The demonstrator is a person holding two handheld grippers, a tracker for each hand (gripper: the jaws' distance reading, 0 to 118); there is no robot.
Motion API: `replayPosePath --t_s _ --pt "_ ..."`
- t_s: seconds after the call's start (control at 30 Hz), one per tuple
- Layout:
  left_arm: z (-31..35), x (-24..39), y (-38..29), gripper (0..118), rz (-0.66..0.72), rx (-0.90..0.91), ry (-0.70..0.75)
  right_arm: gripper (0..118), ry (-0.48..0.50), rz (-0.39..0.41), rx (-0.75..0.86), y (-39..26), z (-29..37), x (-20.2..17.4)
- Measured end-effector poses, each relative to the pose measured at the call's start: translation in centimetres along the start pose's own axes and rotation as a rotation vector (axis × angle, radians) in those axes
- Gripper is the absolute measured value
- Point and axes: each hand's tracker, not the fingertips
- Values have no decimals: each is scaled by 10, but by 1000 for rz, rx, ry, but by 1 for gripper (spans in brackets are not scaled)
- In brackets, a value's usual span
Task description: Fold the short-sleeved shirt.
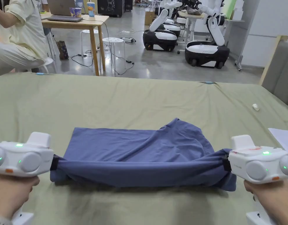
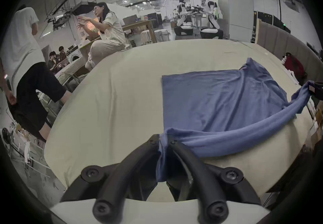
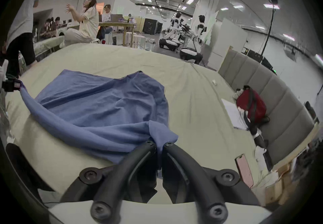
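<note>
- big olive-green sheet [image 1: 117, 96] covers the whole work surface, taking up the lower two thirds of the head view
- the blue shirt [image 1: 134, 152] lies in the lower middle of that frame, mostly flat on the sheet, with its near edge lifted and bunched into a taut roll running side to side
- left gripper [image 1: 54, 163] sits at the lower left of the head view, jaws closed right down on the left end of that roll; in the left gripper view the fabric is pinched between both black jaws at bottom centre
- right gripper [image 1: 226, 165] at the lower right, same deal, jaws clamped tight on the right end of the roll
- red bag [image 3: 251, 105] at the right side of the right gripper view, against a grey padded panel
- pink phone [image 3: 244, 170] at the lower right of that view
- tiny white scrap [image 1: 255, 107] on the sheet, right of centre in the head view
</note>
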Motion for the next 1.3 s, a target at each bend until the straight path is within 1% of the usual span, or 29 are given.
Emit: replayPosePath --t_s 0.07,0.17,0.23,0.27,0.33,0.4,0.43,0.47,0.5,0.53,0.57,0.6,0.67,0.73,0.77,0.8,0.83,0.87,0.9,0.93,0.97,1.0,1.07,1.13,1.17,1.23,1.3 --pt "-25 3 14 4 -4 -51 4 4 -22 16 -26 13 -15 -5" --pt "-58 7 27 4 3 -117 27 4 -33 15 -46 25 -44 -10" --pt "-75 10 31 4 0 -141 24 4 -64 52 -73 25 -66 -14" --pt "-81 12 31 4 26 -175 16 4 -81 75 -90 24 -75 -17" --pt "-87 14 32 4 27 -181 18 4 -67 89 -111 19 -96 -20" --pt "-86 16 31 5 23 -177 15 4 -62 87 -117 13 -100 -19" --pt "-82 15 29 7 34 -160 15 7 -47 76 -107 11 -95 -19" --pt "-77 15 28 20 52 -124 26 22 -21 55 -103 9 -89 -18" --pt "-69 16 26 38 62 -95 50 46 -7 34 -104 8 -83 -18" --pt "-59 17 23 60 73 -54 83 71 8 13 -87 7 -74 -20" --pt "-49 21 19 83 89 -8 101 88 17 -7 -59 6 -66 -22" --pt "-36 27 14 92 105 49 109 90 31 -6 -21 6 -57 -28" --pt "-8 41 5 93 95 149 92 90 22 -30 59 4 -30 -39" --pt "21 58 -8 93 85 244 73 94 69 -67 125 -1 -6 -55" --pt "35 66 -17 93 77 297 46 98 84 -82 145 -6 4 -61" --pt "40 68 -27 93 68 332 3 99 96 -88 169 -12 16 -68" --pt "50 75 -36 92 73 349 -9 98 95 -96 188 -19 26 -75" --pt "61 81 -48 87 63 386 -41 89 99 -107 216 -24 47 -86" --pt "71 86 -59 76 51 408 -52 74 116 -116 236 -31 57 -90" --pt "80 90 -70 52 54 396 -35 48 129 -138 256 -39 66 -95" --pt "85 95 -80 9 47 396 -24 12 121 -145 259 -46 72 -99" --pt "88 100 -88 0 39 394 -5 0 103 -138 265 -50 67 -105" --pt "90 106 -101 0 19 369 29 0 64 -136 292 -58 74 -114" --pt "90 102 -109 0 20 323 -70 0 110 -154 272 -61 76 -117" --pt "91 99 -112 0 37 306 -80 0 116 -155 269 -62 77 -119" --pt "90 96 -120 0 32 322 -24 0 112 -139 269 -64 80 -122" --pt "85 83 -125 0 68 285 -45 0 110 -131 261 -69 73 -120"
